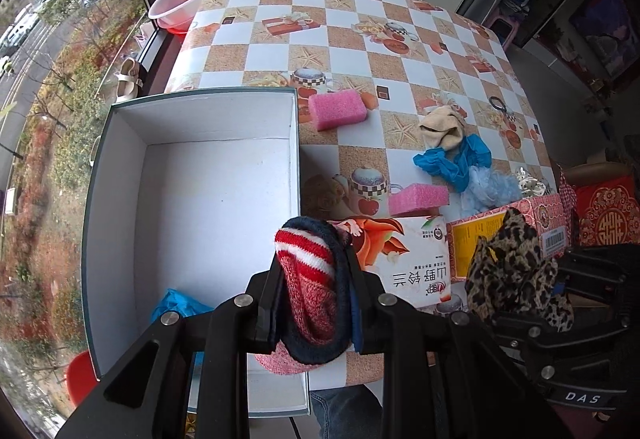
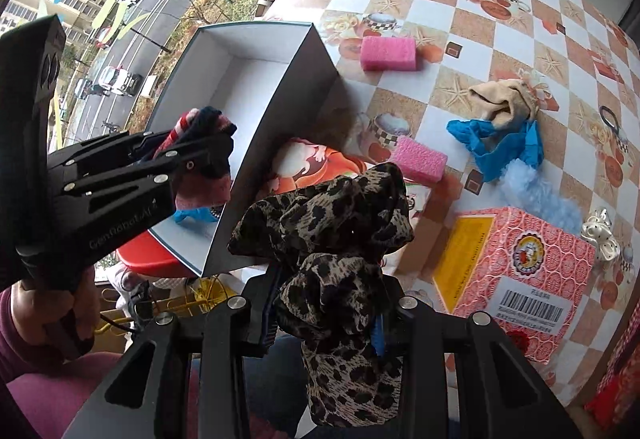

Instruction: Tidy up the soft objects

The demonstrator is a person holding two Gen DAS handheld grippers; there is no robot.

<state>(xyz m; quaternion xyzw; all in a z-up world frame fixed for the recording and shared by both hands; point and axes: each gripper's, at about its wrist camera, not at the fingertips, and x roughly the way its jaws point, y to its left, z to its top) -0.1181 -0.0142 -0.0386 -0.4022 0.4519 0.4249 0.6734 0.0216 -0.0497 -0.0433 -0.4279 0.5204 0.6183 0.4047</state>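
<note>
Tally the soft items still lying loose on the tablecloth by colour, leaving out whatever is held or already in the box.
Pink sponges: 2
Beige cloth: 1
Blue glove: 1
Pale blue fluffy piece: 1
White dotted bow: 1
Total: 6

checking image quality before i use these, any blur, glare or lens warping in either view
Left wrist view: strong fisheye bending, the white box and table edges curve; soft daylight, no glare, the sock sharp. Right wrist view: same warping, dark corners, the leopard cloth sharp, the left hand-held gripper slightly soft.
</note>
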